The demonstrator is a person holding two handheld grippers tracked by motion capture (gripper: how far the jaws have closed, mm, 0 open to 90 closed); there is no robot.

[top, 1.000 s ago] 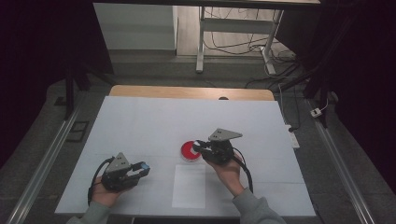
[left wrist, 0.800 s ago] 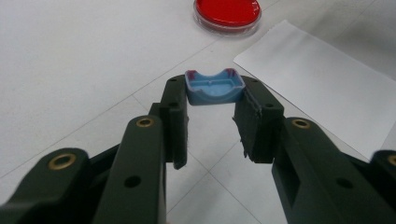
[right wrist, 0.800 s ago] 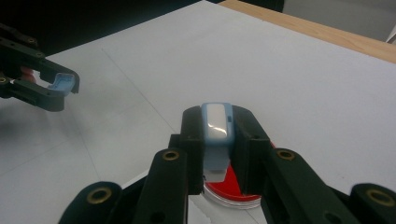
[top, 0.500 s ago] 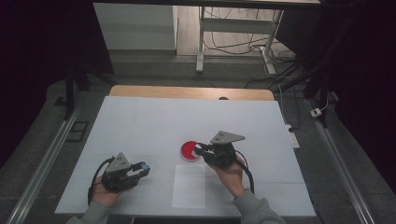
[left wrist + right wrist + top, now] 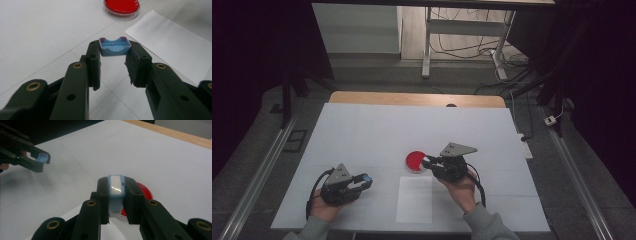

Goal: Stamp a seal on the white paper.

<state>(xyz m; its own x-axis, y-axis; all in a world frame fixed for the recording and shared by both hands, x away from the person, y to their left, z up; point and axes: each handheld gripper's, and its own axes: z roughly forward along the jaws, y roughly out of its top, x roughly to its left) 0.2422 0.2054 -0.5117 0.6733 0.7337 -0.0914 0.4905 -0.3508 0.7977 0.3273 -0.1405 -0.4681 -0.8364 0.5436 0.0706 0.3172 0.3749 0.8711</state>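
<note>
Red dish [image 5: 143, 192] half hidden behind right gripper [image 5: 115, 185] and its pale-blue piece [image 5: 116, 192].

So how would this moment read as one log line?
left gripper: shut on blue cap | right gripper: shut on pale blue piece, over red dish | paper sheet: flat

On the surface [image 5: 362, 135], the dish [image 5: 415, 161] lies just behind the paper sheet [image 5: 414, 199]. The left gripper [image 5: 364, 179] sits left of the sheet, the right gripper [image 5: 428, 162] beside the dish.
</note>
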